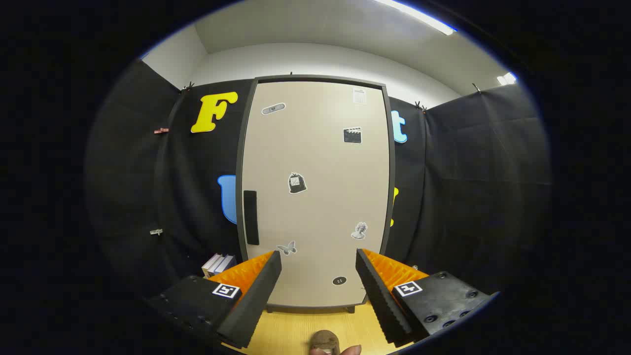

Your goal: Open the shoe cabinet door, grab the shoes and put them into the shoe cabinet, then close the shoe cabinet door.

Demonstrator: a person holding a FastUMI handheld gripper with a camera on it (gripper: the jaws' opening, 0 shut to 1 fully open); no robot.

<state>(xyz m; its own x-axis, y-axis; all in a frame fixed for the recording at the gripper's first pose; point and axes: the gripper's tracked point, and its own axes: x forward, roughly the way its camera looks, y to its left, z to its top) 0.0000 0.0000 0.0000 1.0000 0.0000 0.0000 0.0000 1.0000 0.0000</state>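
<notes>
We see the gripper (318, 266) spread wide with nothing between its fingers, facing the closed door (315, 192) of the shoe cabinet just beyond them. What may be a brown shoe (324, 341) lies on the wooden floor (296, 330) between the fingers, too cropped to be sure.

You are facing the shoe cabinet (315, 197), its door (320, 162) closed, handle (251, 217) at left; the gripper (318, 266) fingers are standing apart before it, nothing between.
</notes>
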